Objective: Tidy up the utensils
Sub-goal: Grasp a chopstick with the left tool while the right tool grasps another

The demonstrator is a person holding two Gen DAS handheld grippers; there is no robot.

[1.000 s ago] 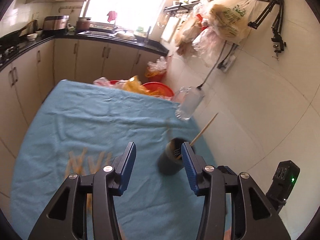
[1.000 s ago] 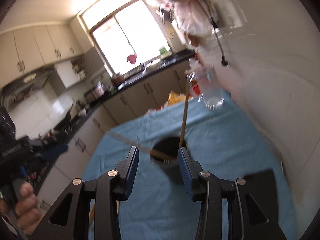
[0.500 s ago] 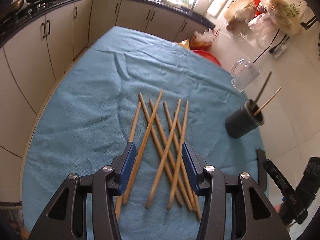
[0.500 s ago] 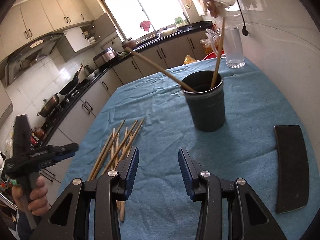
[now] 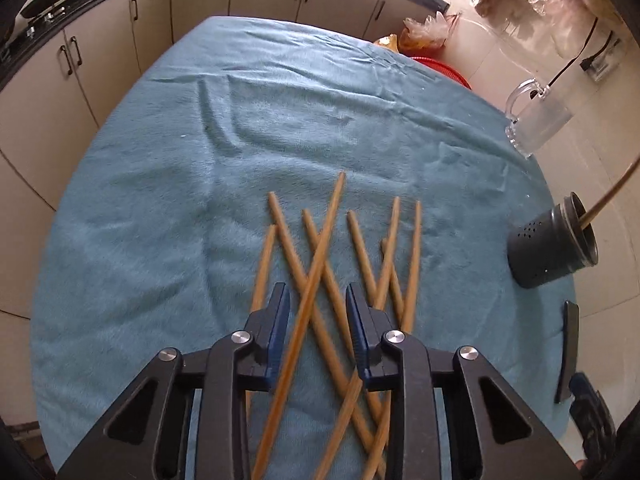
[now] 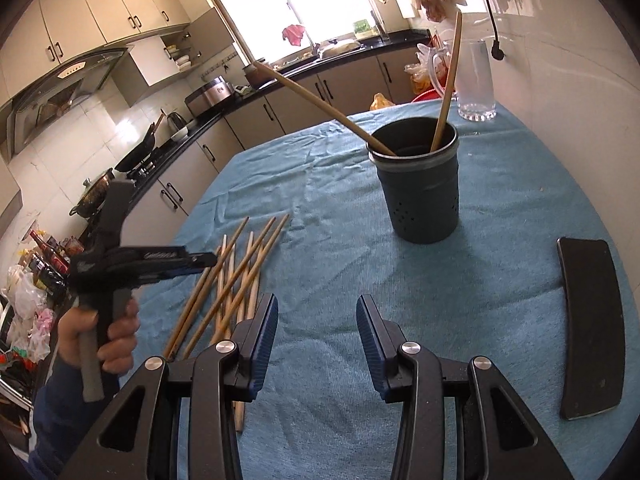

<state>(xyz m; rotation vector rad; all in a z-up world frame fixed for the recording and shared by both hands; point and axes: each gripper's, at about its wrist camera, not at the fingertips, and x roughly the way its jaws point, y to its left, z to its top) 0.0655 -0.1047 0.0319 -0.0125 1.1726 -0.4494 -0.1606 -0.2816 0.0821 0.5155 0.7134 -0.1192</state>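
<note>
So the dark holder (image 6: 416,184) is taken as the landmark here. Well off to its left, a loose pile of wooden chopsticks (image 5: 340,280) is spread on the blue cloth (image 5: 200,160), crossed over each other like pick-up sticks.

The left gripper (image 5: 318,322) is held right over that pile with its jaws apart, and nothing is clamped yet. One long chopstick (image 5: 308,300) is framed between the blue pads, but a second one crosses under it in the same gap. That's where trouble is expected: if the jaws are shut here, two sticks could get pinched at once, or the crossed one could be levered up and the rest of the pile scattered. A grip this near one end could also let the stick swing and droop on the way over.

Nearer the holder, on its near side, the right gripper (image 6: 317,334) is held above bare cloth, jaws wide apart and empty.

In the holder itself, two chopsticks (image 6: 446,92) are already leaning, one far out to the left. That slanted one could be knocked by an incoming stick, and the holder looks light enough to be tipped.

Right of the holder, a flat black object (image 6: 592,328) is lying on the cloth, and a clear glass mug (image 6: 476,80) is standing behind.
</note>
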